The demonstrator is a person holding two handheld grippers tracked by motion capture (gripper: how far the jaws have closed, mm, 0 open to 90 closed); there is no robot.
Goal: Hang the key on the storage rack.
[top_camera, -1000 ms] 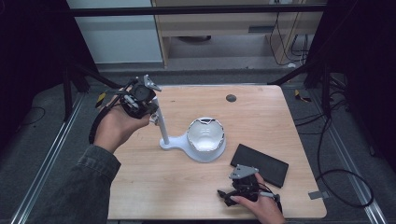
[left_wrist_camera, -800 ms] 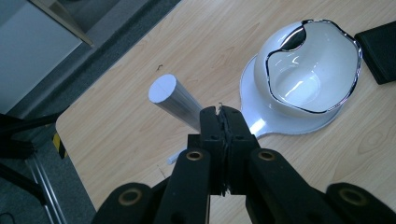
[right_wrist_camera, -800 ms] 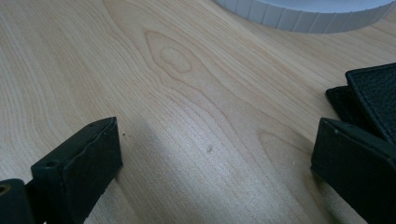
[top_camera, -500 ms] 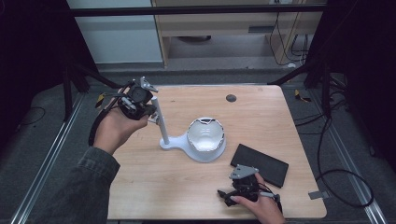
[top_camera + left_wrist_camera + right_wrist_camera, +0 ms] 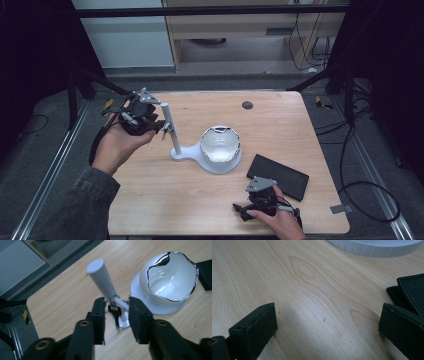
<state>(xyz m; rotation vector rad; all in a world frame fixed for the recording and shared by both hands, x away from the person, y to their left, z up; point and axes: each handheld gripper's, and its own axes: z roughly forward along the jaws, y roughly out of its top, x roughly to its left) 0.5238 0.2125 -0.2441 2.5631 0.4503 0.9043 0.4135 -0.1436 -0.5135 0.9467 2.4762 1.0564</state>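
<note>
Just now the left hand-held gripper (image 5: 116, 312) has been opening around the white post (image 5: 102, 280) beside the bowl (image 5: 170, 280); withdraw straight back, avoiding its small clip (image 5: 115, 312).

White stand (image 5: 172, 131) w/ chrome-edged white bowl (image 5: 220, 145), prob. black leathery case (image 5: 278, 177), light woodgrain table (image 5: 150, 200).

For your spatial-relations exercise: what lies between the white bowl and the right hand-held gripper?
Bare wooden table in the high view; the black case lies just beside that stretch, between white bowl and right hand-held gripper.
</note>
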